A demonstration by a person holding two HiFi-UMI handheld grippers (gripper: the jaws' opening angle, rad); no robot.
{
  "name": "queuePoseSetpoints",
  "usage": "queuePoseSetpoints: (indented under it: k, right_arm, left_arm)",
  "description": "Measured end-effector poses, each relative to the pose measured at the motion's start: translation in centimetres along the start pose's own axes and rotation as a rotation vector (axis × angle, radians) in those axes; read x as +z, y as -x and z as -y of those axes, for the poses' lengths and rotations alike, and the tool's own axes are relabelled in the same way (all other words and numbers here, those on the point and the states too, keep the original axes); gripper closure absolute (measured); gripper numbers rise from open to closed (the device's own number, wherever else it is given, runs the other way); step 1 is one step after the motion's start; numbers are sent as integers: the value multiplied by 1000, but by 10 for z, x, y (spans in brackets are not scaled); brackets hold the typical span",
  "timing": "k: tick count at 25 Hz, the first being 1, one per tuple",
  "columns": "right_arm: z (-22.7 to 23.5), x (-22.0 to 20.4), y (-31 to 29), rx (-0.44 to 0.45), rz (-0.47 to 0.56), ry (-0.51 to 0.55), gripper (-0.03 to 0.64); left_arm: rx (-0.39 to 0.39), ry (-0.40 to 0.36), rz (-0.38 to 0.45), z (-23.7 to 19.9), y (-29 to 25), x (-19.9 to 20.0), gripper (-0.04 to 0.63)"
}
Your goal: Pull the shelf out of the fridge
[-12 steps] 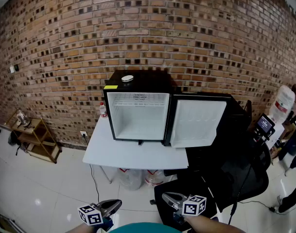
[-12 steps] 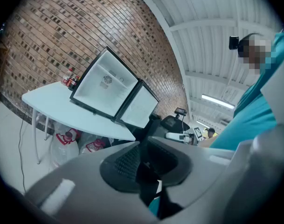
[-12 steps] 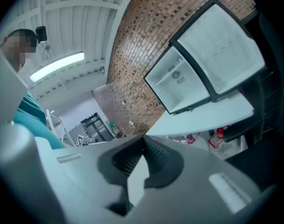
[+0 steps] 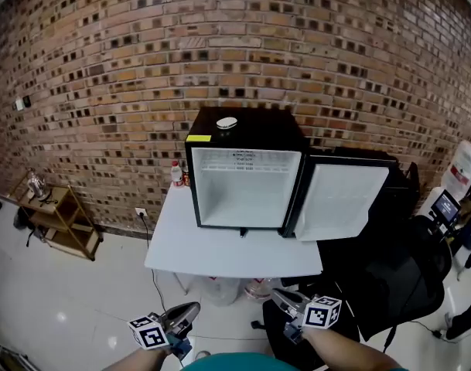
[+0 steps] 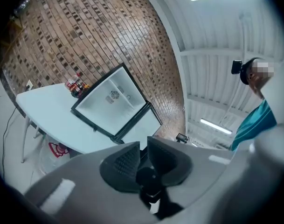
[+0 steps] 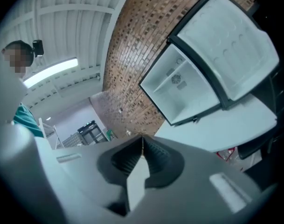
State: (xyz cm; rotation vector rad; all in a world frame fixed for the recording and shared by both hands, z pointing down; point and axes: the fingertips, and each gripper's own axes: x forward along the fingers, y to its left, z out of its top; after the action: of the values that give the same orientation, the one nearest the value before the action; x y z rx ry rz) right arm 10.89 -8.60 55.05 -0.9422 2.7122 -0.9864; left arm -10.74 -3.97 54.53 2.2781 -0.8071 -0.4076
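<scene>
Approach stage, by the head view: fridge (image 4: 247,178) stands open on the table (image 4: 220,255), shelf (image 4: 247,163) apparently high inside, left gripper (image 4: 193,308) and right gripper (image 4: 277,294) low, well apart from it. Left gripper view: jaws nearly together, empty. Right gripper view: jaws together, empty. Next, likely: reach in, spread one gripper's jaws, clamp the shelf's front edge.

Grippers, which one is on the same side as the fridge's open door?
The right gripper. The open door swings out to the right of the fridge, straight above that gripper in the head view, while the left gripper sits over to the left.
</scene>
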Motion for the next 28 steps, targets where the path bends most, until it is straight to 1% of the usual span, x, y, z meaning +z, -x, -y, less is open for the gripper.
queuePoseSetpoints:
  k: [5, 8, 11, 15, 17, 18, 19, 21, 24, 25, 27, 28]
  right_arm:
    - [-2, 36, -54, -47, 79, -6, 598]
    - [8, 64, -75, -76, 148, -33, 592]
    - [18, 91, -85, -78, 197, -60, 580]
    - [46, 129, -91, -61, 246, -84, 577]
    - [62, 143, -96, -47, 253, -109, 563]
    - [70, 150, -99, -35, 250, -117, 554]
    - [76, 157, -103, -20, 244, -120, 550]
    - [87, 173, -110, 19, 234, -124, 541]
    - [104, 198, -122, 67, 222, -123, 528]
    - [109, 206, -127, 75, 218, -119, 520]
    - [119, 219, -136, 85, 218, -119, 517]
    - [123, 226, -141, 90, 225, -129, 512]
  left_arm:
    - [-54, 29, -51, -42, 2, 43, 566]
    - [-82, 22, -81, -59, -10, 65, 566]
    - [-84, 28, -82, -69, -32, 83, 566]
    - [-103, 18, -84, -75, -82, 97, 563]
    - [-94, 20, -71, -79, -110, 103, 557]
    - [-81, 29, -60, -80, -124, 106, 540]
    - [-69, 39, -47, -81, -138, 109, 523]
    - [-46, 51, -16, -84, -165, 118, 517]
    - [30, 62, 30, -95, -201, 138, 517]
    - [50, 80, 53, -100, -212, 145, 517]
    - [55, 133, 102, -108, -230, 157, 515]
    - [47, 160, 120, -111, -239, 164, 484]
